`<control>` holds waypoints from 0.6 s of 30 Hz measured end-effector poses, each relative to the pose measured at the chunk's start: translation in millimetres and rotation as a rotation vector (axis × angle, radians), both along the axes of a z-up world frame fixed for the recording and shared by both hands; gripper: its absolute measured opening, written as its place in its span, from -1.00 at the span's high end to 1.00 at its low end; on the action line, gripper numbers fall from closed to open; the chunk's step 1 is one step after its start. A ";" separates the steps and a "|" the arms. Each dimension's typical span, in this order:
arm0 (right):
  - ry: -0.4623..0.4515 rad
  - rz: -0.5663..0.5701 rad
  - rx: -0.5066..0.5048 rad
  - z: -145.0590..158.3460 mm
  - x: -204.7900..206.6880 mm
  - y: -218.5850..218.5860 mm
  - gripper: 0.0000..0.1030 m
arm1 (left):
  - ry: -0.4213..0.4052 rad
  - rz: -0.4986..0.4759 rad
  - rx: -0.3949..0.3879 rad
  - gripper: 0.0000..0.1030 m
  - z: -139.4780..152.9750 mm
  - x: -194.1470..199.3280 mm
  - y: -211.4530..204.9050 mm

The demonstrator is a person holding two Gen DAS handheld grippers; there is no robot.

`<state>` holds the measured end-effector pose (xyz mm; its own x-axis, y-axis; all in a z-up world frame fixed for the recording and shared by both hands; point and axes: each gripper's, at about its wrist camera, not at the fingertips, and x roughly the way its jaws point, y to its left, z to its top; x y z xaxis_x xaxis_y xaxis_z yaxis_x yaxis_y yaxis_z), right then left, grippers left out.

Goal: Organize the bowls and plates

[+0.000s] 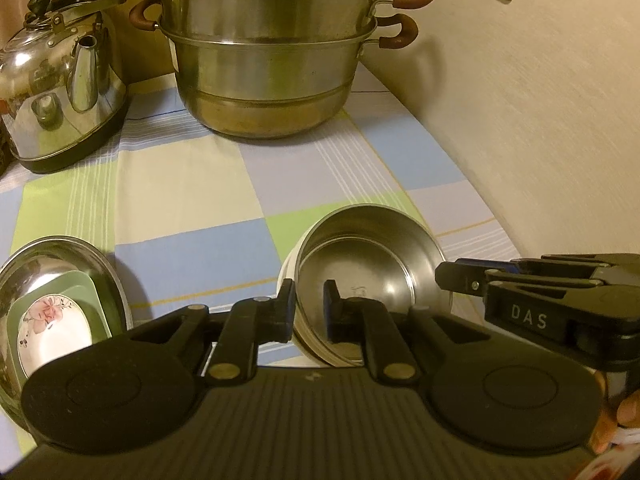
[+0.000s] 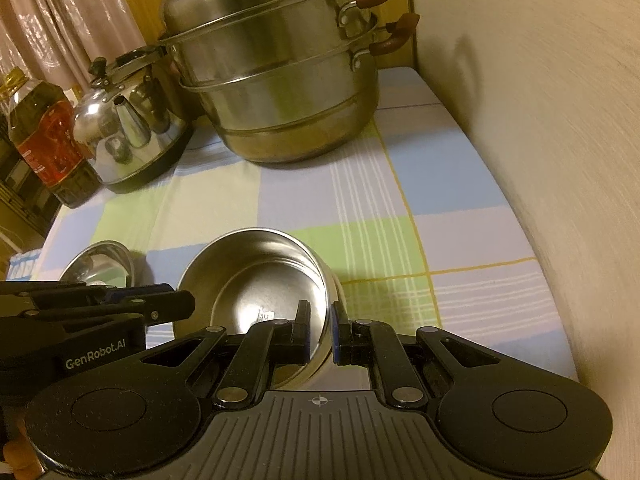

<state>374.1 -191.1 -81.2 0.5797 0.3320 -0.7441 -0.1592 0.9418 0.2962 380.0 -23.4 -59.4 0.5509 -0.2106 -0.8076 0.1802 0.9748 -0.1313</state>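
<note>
While I hold the steel bowl [image 1: 372, 276] by its rim, left gripper [image 1: 310, 310] and right gripper [image 2: 320, 330] pinching opposite sides near the table's front edge, uneven lifting could tip it, clanging toward the steamer pot [image 1: 268, 60] behind.

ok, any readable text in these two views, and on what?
"DAS": on the right gripper, side of its body.
"GenRobot.AI": on the left gripper, side of its body.
Stamp inside the steel bowl: too small to read.
Oil bottle label: blurred.
</note>
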 end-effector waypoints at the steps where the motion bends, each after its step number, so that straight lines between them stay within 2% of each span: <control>1: 0.000 -0.003 0.005 -0.1 -0.2 -0.8 0.78 | -0.001 0.000 0.001 0.78 -0.2 0.1 0.0; 3: -0.004 -0.007 0.016 0.3 -2.1 -2.4 0.74 | -0.001 0.002 -0.002 0.78 -0.1 0.0 0.1; 5: -0.007 -0.010 0.019 1.1 -4.2 -3.9 0.57 | -0.002 0.005 -0.012 0.76 1.5 -1.1 0.4; 7: -0.017 -0.013 0.024 2.7 -7.6 -5.3 0.29 | -0.008 0.004 -0.015 0.74 3.6 -2.2 0.4; 14: -0.041 -0.023 0.043 9.7 -23.0 -12.0 0.23 | -0.043 0.002 -0.033 0.71 19.7 -18.0 -1.2; 18: -0.054 -0.025 0.060 15.2 -37.7 -16.8 0.21 | -0.080 0.000 -0.014 0.65 32.8 -37.7 -2.7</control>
